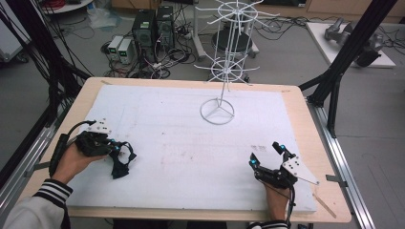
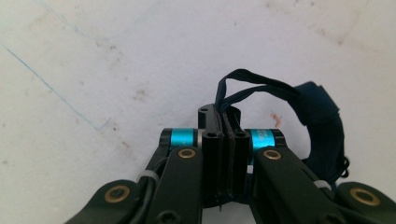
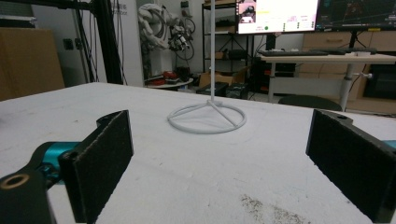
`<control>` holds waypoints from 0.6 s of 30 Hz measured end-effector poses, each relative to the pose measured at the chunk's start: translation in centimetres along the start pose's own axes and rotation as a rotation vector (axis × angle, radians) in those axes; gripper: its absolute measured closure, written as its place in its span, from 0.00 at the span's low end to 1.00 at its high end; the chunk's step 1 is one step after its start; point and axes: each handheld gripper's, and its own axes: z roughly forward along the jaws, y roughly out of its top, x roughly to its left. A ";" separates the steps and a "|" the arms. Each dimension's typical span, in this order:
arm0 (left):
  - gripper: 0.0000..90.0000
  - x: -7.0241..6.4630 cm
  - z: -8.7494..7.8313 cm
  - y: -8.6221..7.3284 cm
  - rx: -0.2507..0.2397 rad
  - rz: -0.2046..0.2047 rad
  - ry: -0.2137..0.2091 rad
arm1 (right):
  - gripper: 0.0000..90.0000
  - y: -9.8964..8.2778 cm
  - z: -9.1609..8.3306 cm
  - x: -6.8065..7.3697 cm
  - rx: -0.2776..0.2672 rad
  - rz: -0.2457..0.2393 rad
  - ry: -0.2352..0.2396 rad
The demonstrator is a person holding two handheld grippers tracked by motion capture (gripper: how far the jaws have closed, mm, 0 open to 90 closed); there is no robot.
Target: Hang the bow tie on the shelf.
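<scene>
- A dark strap [image 1: 120, 163], a loop of black and navy fabric bands, lies at the near left of the white-covered table [image 1: 181, 143].
- The left gripper [image 1: 116, 149] has its jaws closed on a thin band of that strap; in the left gripper view the band [image 2: 243, 88] rises from between the pressed pads and arcs over to the bunched navy part at the right.
- The rest of the strap hangs or rests on the white sheet just beside the left gripper, toward the near side.
- The right gripper [image 1: 267, 155] sits at the near right of the table, jaws spread wide with nothing between them; its two black pads [image 3: 100, 158] frame bare sheet.
- A white wire display rack [image 1: 224, 62] stands at the far middle of the table, its ring base [image 3: 207, 118] flat on the sheet and its hooks bare.
- Judged from this, the pick-up is done; carrying the strap across and hanging it on a hook seems still to come.
- Nothing lies between the strap and the rack; the rack's thin prongs could snag the loose bands.
- Beyond the table are computers, cables and black frame posts.
</scene>
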 end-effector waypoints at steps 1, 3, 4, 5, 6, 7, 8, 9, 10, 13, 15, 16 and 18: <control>0.97 0.0 -0.1 0.0 -0.011 0.000 0.002 | 0.07 0.0 0.0 0.0 -0.001 -0.001 0.000; 0.97 0.0 -0.1 0.1 -0.028 -0.004 0.009 | 0.07 0.0 0.0 0.0 -0.001 0.000 0.000; 0.97 -0.1 -0.2 0.1 -0.038 -0.006 0.012 | 0.07 0.0 0.0 0.0 0.000 0.001 0.001; 0.97 -0.1 -0.2 0.1 -0.046 -0.005 0.012 | 0.07 0.0 0.0 0.0 0.000 0.001 0.000; 0.97 -0.1 -0.2 0.2 -0.053 -0.005 0.016 | 0.07 0.0 0.0 0.0 0.000 0.001 0.000; 0.97 -0.1 -0.3 0.2 -0.064 -0.005 0.014 | 0.07 0.0 0.0 0.0 0.000 0.000 0.000; 0.97 -0.1 -0.4 0.3 -0.075 -0.008 0.014 | 0.07 0.0 0.0 0.0 -0.001 -0.001 0.000; 0.97 -0.1 -0.5 0.3 -0.087 -0.010 0.016 | 0.07 0.0 0.0 0.0 0.000 -0.001 0.000; 0.97 0.0 -0.5 0.4 -0.101 -0.015 0.014 | 0.07 0.0 0.0 0.0 -0.001 -0.001 0.000; 0.97 0.0 -0.8 0.5 -0.148 -0.036 0.005 | 0.07 0.0 0.0 0.0 0.000 -0.001 0.000; 0.97 0.1 -0.9 0.5 -0.171 -0.042 0.002 | 0.07 0.0 0.0 0.1 0.005 0.006 0.001; 0.97 0.2 -0.9 0.5 -0.183 -0.052 -0.001 | 0.07 0.0 0.0 0.0 0.000 -0.002 -0.001; 0.97 0.2 -1.0 0.5 -0.207 -0.067 -0.003 | 0.07 0.0 0.0 0.0 0.000 -0.002 -0.001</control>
